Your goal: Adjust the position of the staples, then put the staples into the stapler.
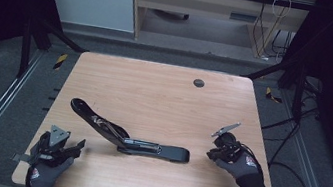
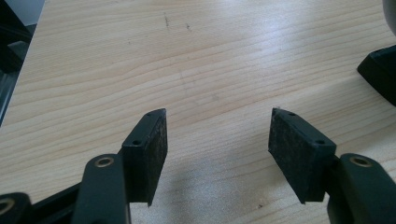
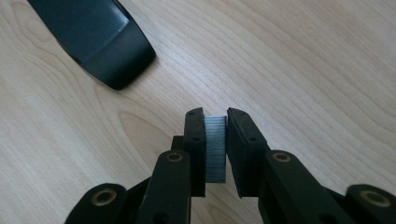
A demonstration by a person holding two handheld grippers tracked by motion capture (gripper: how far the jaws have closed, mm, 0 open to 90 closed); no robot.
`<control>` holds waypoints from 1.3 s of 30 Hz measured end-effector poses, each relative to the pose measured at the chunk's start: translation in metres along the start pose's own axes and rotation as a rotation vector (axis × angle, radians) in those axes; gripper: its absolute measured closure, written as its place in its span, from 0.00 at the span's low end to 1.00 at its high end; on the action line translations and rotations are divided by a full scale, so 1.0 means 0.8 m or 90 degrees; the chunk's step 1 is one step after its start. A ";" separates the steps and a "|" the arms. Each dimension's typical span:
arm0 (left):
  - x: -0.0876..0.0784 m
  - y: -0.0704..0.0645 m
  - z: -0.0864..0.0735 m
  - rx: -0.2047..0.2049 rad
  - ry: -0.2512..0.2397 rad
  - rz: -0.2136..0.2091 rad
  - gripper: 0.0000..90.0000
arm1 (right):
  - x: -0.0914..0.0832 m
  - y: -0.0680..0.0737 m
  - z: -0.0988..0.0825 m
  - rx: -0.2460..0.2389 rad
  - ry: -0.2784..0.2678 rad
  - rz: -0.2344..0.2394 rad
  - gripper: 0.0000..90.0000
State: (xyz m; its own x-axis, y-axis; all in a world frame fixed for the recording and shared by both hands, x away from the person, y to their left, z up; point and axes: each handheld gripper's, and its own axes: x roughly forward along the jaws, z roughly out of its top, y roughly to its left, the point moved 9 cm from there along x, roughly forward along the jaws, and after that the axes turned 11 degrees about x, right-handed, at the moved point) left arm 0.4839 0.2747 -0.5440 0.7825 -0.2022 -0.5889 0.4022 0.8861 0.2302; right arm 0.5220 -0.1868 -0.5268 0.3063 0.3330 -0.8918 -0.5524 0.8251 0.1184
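the worktop is pale wood with a visible grain, rounded at the corners, with a small dark round cap set into it near the far edge. it stands on grey carpet inside a dark frame of rails; beyond it i see a light wooden desk and a tangle of cables at the far right.

from the high view, a long black stapler lies opened out flat near the middle of the worktop, its two arms spread in a shallow angle, metal showing in the left arm. my left gripper rests at the near left corner, well apart from the stapler. my right gripper sits at the near right, just beside the stapler's right end.

my right gripper view gives what the high view cannot: a small grey strip of staples is pinched between my right gripper's pads, standing upright, with the stapler's rounded black end up at the left, apart from the jaws.

in my left gripper view, my left gripper is spread wide over bare wood, nothing between the pads, a black edge of the stapler at the far right.
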 end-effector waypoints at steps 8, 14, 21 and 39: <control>0.001 -0.001 0.000 0.000 0.000 -0.005 0.41 | -0.030 0.013 0.012 -0.042 -0.036 0.024 0.87; 0.001 0.000 0.000 0.000 -0.001 -0.004 0.41 | -0.046 0.025 0.025 -0.068 -0.048 0.040 0.87; 0.001 -0.001 0.001 0.001 -0.001 -0.003 0.41 | -0.060 0.041 0.039 -0.124 -0.061 0.057 0.87; 0.002 -0.001 0.000 -0.002 0.001 -0.006 0.41 | -0.085 0.098 0.091 -0.250 -0.079 0.089 0.87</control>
State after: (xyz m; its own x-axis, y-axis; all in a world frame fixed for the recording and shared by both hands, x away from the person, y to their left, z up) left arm 0.4847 0.2740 -0.5452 0.7781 -0.2097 -0.5921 0.4075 0.8858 0.2219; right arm 0.5141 -0.1121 -0.4249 0.2854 0.5009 -0.8171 -0.8411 0.5396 0.0371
